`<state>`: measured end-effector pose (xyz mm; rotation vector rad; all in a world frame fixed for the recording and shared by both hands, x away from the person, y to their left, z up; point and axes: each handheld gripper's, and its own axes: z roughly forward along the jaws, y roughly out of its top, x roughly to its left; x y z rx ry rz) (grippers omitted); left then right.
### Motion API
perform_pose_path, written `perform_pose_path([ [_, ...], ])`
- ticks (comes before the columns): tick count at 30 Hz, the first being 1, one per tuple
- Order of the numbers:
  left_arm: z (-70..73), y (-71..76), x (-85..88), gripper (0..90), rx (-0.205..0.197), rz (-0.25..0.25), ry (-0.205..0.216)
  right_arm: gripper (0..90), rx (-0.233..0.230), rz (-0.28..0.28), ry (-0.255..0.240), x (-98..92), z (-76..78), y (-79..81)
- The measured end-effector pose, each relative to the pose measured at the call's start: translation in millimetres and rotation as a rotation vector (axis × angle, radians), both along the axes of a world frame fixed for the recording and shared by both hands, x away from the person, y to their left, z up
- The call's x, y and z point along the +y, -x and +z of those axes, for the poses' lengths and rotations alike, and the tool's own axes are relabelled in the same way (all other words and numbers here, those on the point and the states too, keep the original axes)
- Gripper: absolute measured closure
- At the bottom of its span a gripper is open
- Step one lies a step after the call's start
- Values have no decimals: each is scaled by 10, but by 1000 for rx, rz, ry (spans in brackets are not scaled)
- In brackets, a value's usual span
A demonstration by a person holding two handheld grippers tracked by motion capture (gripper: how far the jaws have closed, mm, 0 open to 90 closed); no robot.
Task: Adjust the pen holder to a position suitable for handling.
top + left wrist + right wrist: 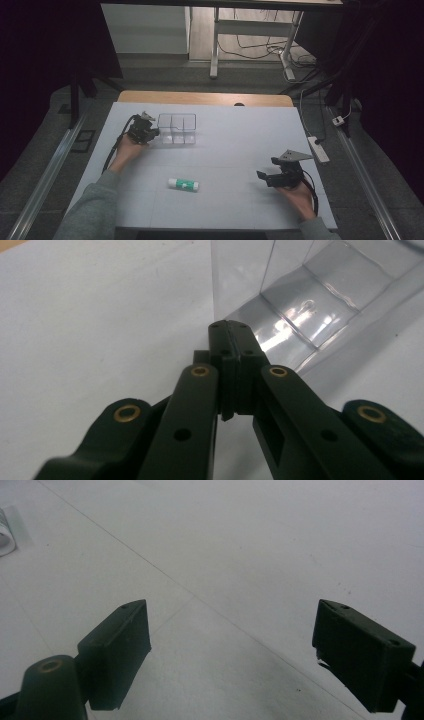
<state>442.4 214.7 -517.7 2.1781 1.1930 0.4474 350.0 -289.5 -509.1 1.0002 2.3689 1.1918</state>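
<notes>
Left gripper view: my left gripper (231, 327) has its jaws pressed flat together, tips right at the near lower edge of the clear box (305, 305). They look to pinch its thin wall or lip, though the plastic is too clear for me to be sure anything lies between the pads. My guess is that I have it there to steady the box, or to be ready to drag it, so it does not slide on the smooth worktop (100, 320). In the right gripper view my right gripper (230, 650) stands wide open with nothing between the jaws, just bare white worktop (250, 555) below, and a bit of the glue stick (6, 532) at the far left edge. That open stance suits waiting, or lining up for a pick. From the high view, the left gripper (150, 131) sits at the left end of the box (177, 128), which stands toward the far left of the worktop (240, 135) and is split into small cells that look empty. My left forearm reaches forward at a slant, sleeve down near the front edge. The right gripper (267, 176) rests low near the front right, wrist bent inward so the jaws aim left toward the stick (183, 184), which lies on its side near the front middle, well apart from both grippers and from the box.
</notes>
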Motion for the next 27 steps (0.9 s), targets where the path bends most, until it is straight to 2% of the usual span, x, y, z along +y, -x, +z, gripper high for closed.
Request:
perform_pose_path([
  [27, 13, -122, -467, 889, 0, -100, -6, 156, 0, 8, 7, 8, -9, -5],
])
